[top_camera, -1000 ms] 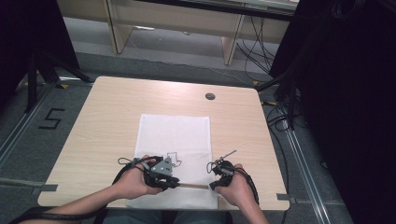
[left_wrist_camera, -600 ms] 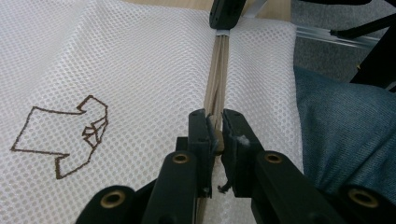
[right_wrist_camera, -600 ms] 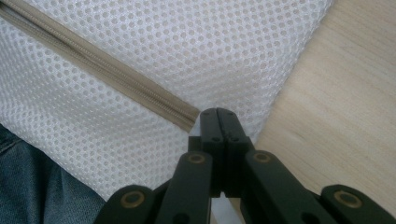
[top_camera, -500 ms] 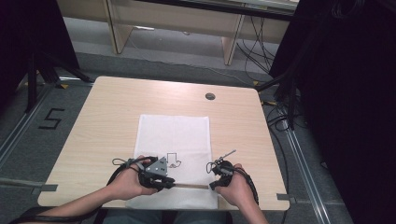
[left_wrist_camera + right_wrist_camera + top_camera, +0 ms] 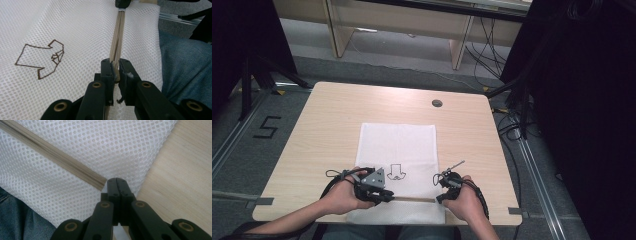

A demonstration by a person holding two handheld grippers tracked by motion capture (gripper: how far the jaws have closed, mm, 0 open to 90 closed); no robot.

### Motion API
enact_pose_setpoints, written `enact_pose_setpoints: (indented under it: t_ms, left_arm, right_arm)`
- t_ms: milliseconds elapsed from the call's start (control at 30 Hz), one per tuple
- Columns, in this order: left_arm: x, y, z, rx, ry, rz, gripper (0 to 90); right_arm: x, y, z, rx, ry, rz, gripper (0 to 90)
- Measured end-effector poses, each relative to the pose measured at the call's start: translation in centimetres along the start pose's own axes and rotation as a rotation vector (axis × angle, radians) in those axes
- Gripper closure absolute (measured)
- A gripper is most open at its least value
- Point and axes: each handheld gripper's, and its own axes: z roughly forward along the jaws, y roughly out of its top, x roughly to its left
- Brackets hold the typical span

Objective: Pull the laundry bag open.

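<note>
A white mesh bag [image 5: 397, 145] lies flat on the wooden table [image 5: 337, 115], with a brown outline logo [image 5: 396, 172] printed on it. A tan zipper [image 5: 412, 199] runs along its near edge. My left gripper [image 5: 387, 196] is at the zipper's left part, and in the left gripper view [image 5: 115, 68] its jaws are shut on the zipper pull [image 5: 115, 72]. The zipper [image 5: 118, 32] runs on to the other gripper. My right gripper [image 5: 441, 197] is shut on the mesh bag [image 5: 75, 142] just past the zipper's end [image 5: 98, 182].
A round cable hole [image 5: 437, 103] is in the far part of the table. The table's front edge lies right under both hands. The person's blue-jeaned leg [image 5: 185, 65] is close beside the bag. Bare wood [image 5: 185, 170] lies to the bag's right.
My left gripper has slid a little to the left along the zipper. The right gripper has stayed where it was.
</note>
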Motion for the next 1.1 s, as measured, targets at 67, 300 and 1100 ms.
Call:
enact_pose_setpoints:
  t_ms: [67,300,1100]
  left_arm:
    - [0.0,-0.1,-0.1,0.005,0.008,0.003,82.0]
    - [0.4,-0.6,-1.0,0.013,0.015,0.0,82.1]
    - [0.4,-1.9,-2.5,-0.004,0.023,-0.027,82.1]
  right_arm:
    - [0.0,0.0,0.0,0.0,0.0,-0.001,90.0]
    - [0.0,0.0,0.0,0.005,0.001,-0.002,90.0]
    - [0.1,0.1,0.0,0.014,-0.005,0.013,90.0]
